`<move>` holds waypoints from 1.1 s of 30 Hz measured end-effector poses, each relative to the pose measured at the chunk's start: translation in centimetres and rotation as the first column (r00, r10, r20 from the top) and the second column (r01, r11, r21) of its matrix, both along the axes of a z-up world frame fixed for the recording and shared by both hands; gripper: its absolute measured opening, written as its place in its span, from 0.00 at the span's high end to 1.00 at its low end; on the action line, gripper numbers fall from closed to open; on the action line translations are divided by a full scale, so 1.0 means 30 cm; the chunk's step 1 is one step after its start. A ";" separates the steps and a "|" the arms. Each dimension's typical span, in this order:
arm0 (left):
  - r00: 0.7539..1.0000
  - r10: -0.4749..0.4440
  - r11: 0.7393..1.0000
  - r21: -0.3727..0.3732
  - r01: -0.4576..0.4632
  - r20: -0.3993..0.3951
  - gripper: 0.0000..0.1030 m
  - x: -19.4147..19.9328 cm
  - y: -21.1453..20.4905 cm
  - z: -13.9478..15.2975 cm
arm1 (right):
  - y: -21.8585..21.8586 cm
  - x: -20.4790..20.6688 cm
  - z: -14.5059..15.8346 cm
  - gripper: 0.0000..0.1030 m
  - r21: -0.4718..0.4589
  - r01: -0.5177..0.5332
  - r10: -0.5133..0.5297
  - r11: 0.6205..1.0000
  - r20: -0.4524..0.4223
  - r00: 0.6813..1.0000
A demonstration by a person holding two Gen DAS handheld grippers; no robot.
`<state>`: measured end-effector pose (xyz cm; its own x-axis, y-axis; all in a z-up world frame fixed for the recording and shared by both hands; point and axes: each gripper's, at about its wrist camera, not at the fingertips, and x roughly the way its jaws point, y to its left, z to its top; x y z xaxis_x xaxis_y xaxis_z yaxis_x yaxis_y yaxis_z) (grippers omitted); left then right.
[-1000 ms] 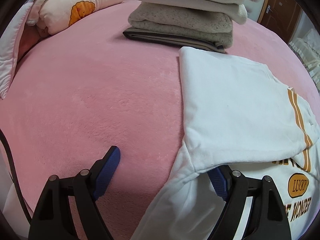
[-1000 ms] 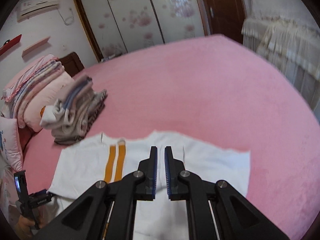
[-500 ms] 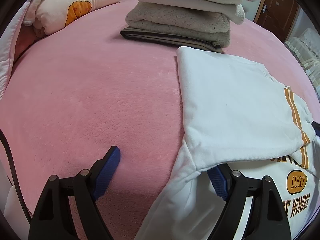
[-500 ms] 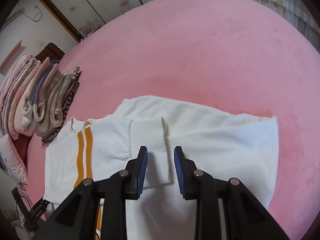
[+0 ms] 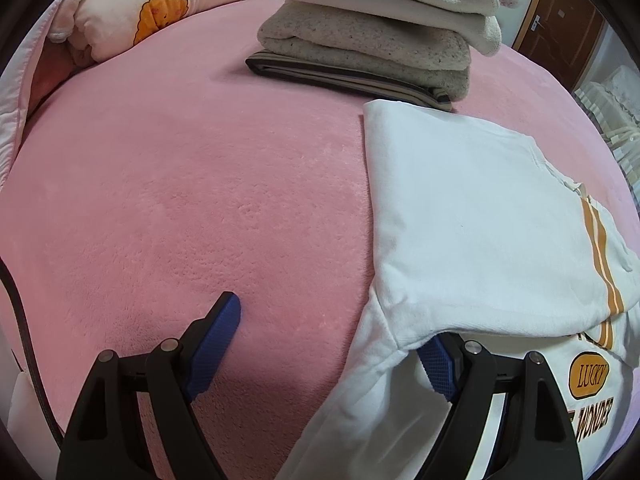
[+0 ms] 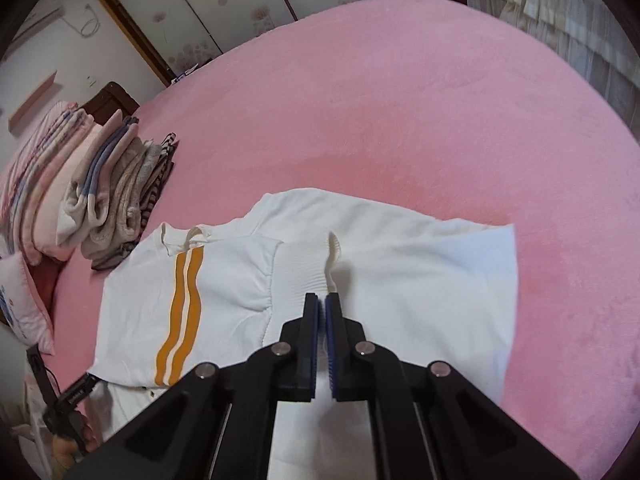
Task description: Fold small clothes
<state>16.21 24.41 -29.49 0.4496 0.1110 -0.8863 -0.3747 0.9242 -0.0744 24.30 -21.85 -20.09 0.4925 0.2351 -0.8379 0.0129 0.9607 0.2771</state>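
Note:
A white sweatshirt (image 5: pixel 472 216) with two orange stripes and a "LUCKY" badge lies partly folded on the pink bed, at the right of the left wrist view. My left gripper (image 5: pixel 332 336) is open and low over the bed; its right finger (image 5: pixel 436 360) is tucked under the shirt's folded left edge, its left finger rests on bare blanket. In the right wrist view the sweatshirt (image 6: pixel 420 264) lies spread with one sleeve folded across it. My right gripper (image 6: pixel 322 304) is shut on the edge of the ribbed cuff (image 6: pixel 308 268) of that sleeve.
A stack of folded clothes (image 5: pixel 372 32) sits at the far side of the bed, also in the right wrist view (image 6: pixel 120 184). Pink pillows and bedding (image 5: pixel 152 4) lie at the left. The pink blanket (image 6: pixel 400 100) stretches beyond the shirt. A wardrobe and a door stand behind.
My right gripper opened over the sleeve cuff half a second ago and has now shut on its edge. The left gripper stayed open and edged slightly forward.

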 end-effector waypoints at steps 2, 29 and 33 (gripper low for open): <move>1.000 -0.001 1.000 0.000 0.001 -0.005 0.20 0.004 0.000 -0.001 | 0.010 0.002 -0.022 0.98 -0.042 -0.003 0.003 0.999 -0.014 1.000; 0.983 -0.041 0.985 0.158 0.070 -0.179 0.20 -0.048 -0.008 0.048 | 0.427 -0.134 0.026 0.69 -0.215 -0.243 0.264 0.946 0.073 0.962; 0.990 -0.026 0.992 0.118 0.043 -0.142 0.20 -0.065 0.012 0.100 | 0.467 -0.140 0.021 0.69 -0.183 -0.278 0.295 0.943 0.072 0.953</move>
